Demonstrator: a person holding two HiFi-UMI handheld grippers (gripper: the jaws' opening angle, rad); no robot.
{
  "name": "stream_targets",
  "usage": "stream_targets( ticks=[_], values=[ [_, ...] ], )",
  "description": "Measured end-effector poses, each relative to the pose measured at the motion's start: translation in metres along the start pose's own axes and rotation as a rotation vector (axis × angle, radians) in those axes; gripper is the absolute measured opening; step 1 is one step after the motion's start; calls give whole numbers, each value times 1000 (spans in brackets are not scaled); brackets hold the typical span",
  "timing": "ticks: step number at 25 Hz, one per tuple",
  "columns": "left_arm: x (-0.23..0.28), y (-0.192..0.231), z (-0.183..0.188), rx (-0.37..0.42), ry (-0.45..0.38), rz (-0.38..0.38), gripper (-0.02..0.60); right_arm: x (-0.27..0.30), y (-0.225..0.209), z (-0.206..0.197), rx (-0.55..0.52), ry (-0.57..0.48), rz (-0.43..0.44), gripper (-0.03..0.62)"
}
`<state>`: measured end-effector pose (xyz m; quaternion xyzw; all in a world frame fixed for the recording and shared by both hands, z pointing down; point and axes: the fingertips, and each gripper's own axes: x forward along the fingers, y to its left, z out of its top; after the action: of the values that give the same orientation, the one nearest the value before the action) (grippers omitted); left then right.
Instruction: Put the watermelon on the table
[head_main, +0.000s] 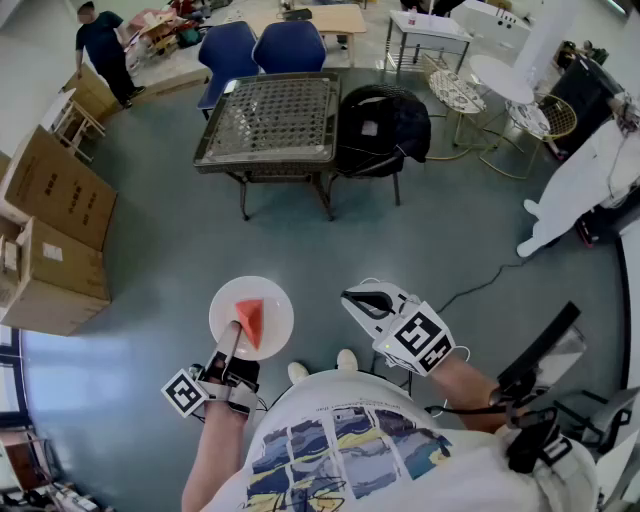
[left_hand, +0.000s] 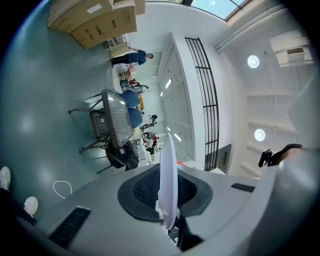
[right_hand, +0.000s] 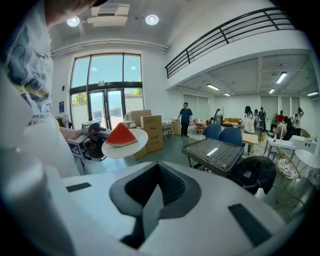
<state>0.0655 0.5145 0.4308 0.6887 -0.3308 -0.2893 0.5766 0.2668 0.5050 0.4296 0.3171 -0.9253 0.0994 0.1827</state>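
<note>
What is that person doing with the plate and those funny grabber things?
A person is carrying a snack. The left gripper is clamped on the rim of a round white plate, held level, with a red triangular watermelon slice lying on it. The right gripper has its jaws together and holds nothing. The dark square table with a grid top stands some way ahead across the grey floor, so the watermelon is not on it yet.
</note>
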Motion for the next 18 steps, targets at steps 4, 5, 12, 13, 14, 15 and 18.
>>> stream_targets(
  ticks=[4,5,12,13,14,15,18],
  values=[
    [-2,-1,5,42,-65,-6,31,12,-6,7,-51,-15,66,9],
    [-2,-2,5,48,-73,-5,31,12,-7,7,-55,-14,75,9],
    [7,-2,10,54,-87,2,31,18,-18,2,-67,-5,77,11],
    [9,0,12,52,-89,6,31,21,-20,3,-70,-11,74,11],
    [10,3,16,50,-90,12,31,24,-22,3,-70,-14,72,11],
    [11,6,19,46,-89,17,30,29,-24,3,-68,-13,70,12],
    [20,16,40,37,-79,18,31,51,-31,7,-66,-3,57,27]
  ],
)
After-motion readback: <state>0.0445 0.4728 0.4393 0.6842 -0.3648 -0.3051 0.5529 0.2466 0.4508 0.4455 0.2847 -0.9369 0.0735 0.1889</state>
